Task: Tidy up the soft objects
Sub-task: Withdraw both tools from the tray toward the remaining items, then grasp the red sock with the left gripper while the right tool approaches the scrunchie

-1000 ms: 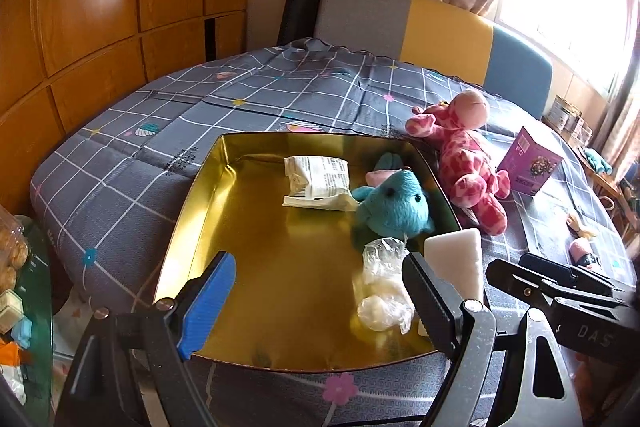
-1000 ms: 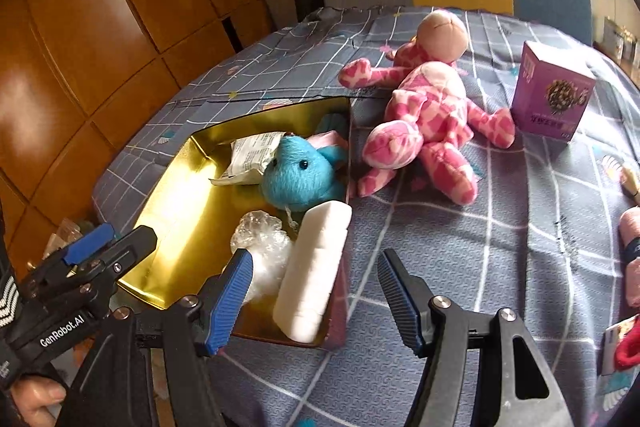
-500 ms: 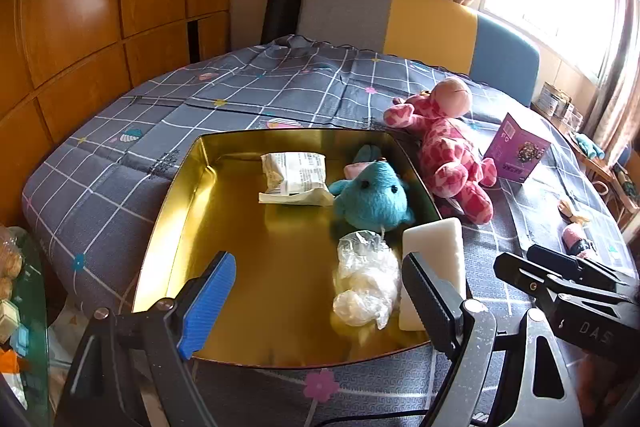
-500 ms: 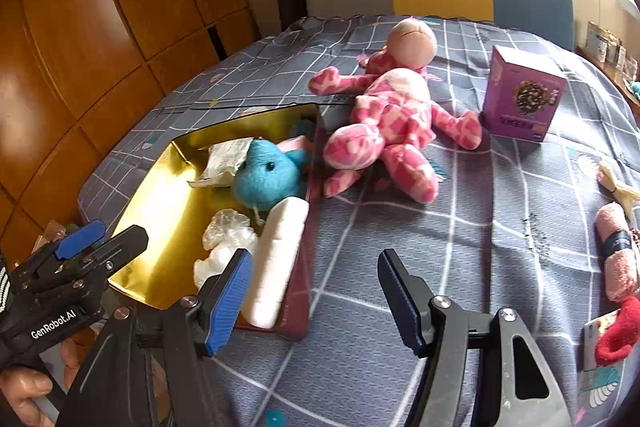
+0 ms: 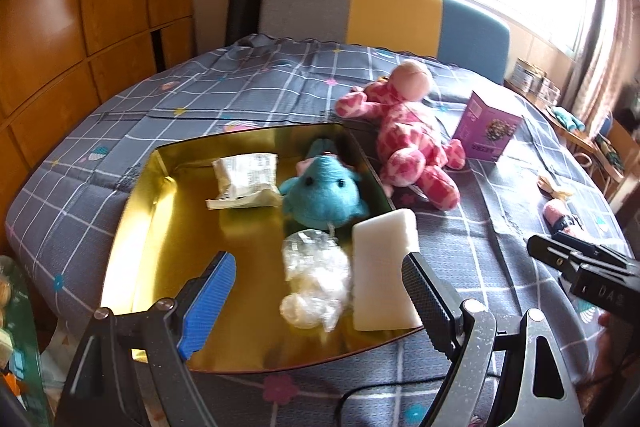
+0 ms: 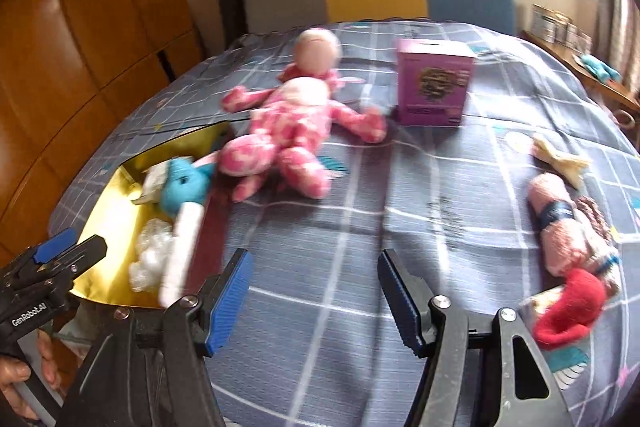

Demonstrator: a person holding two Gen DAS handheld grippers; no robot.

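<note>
Right tool has swung off the gold tin toward open bedspread, jaws spread, empty. Left tool spread over the tin, empty. Pink plush probably next.

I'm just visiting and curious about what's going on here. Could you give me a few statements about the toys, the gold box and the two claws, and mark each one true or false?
1. The blue plush toy lies inside the gold tin. True.
2. The pink spotted plush is already in the tin. False: it lies on the checked cloth beside the tin.
3. Both the left claw and the right claw are empty. True.
4. The purple box lies flat on its side. False: it stands upright on the cloth.
5. A white foam block leans at the tin's right wall. True.
</note>
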